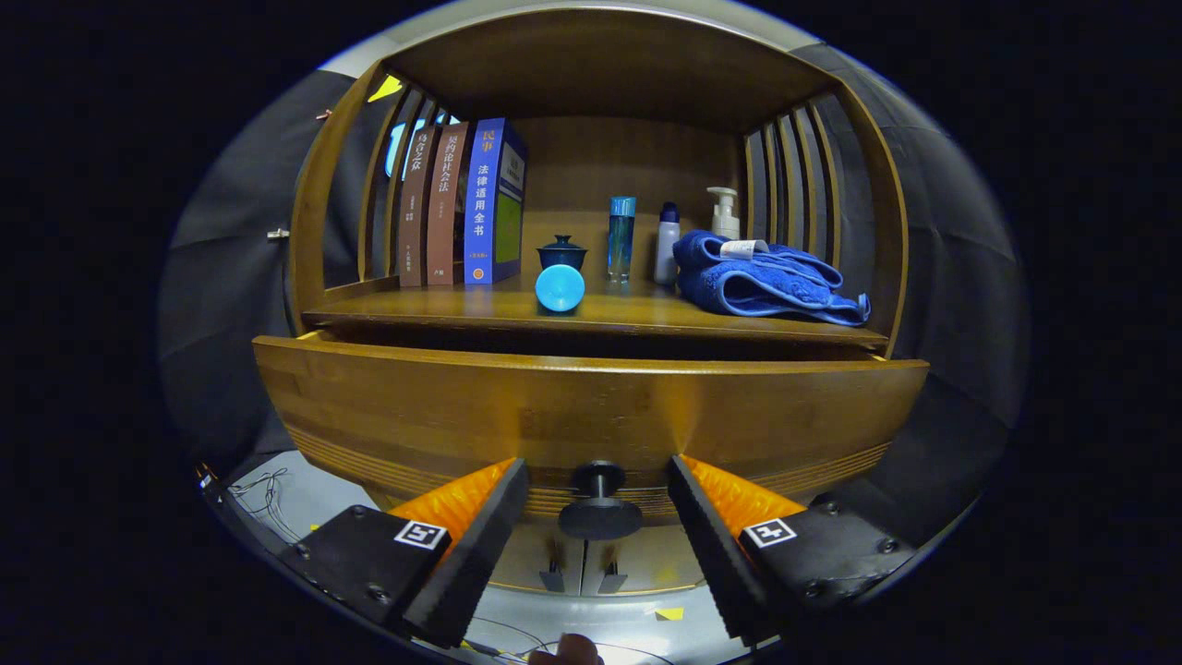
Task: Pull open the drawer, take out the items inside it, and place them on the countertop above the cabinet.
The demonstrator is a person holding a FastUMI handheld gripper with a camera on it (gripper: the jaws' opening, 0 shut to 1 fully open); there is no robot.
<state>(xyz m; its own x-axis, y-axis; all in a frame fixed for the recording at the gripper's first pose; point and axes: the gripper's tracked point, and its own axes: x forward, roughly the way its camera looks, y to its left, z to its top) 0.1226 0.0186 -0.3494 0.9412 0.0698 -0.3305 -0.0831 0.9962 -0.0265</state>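
I hold the gripper [598,499] wide open, its fingers either side of the dark round knob [599,507] on the drawer [591,411], touching nothing. The drawer front stands just ahead of the fingers and looks partly pulled out from under the surface [591,319]; what lies inside is hidden from here. To finish the pull well, I judge, close squarely on the knob's stem and draw straight back, level, so the drawer does not bind. Beyond the fingers, on the wooden surface: three upright books [457,208], a blue ball [560,287] before a small lidded cup [561,252], two bottles [644,238], a pump bottle [725,212] and a folded blue towel [766,277]. Slatted sides enclose it.
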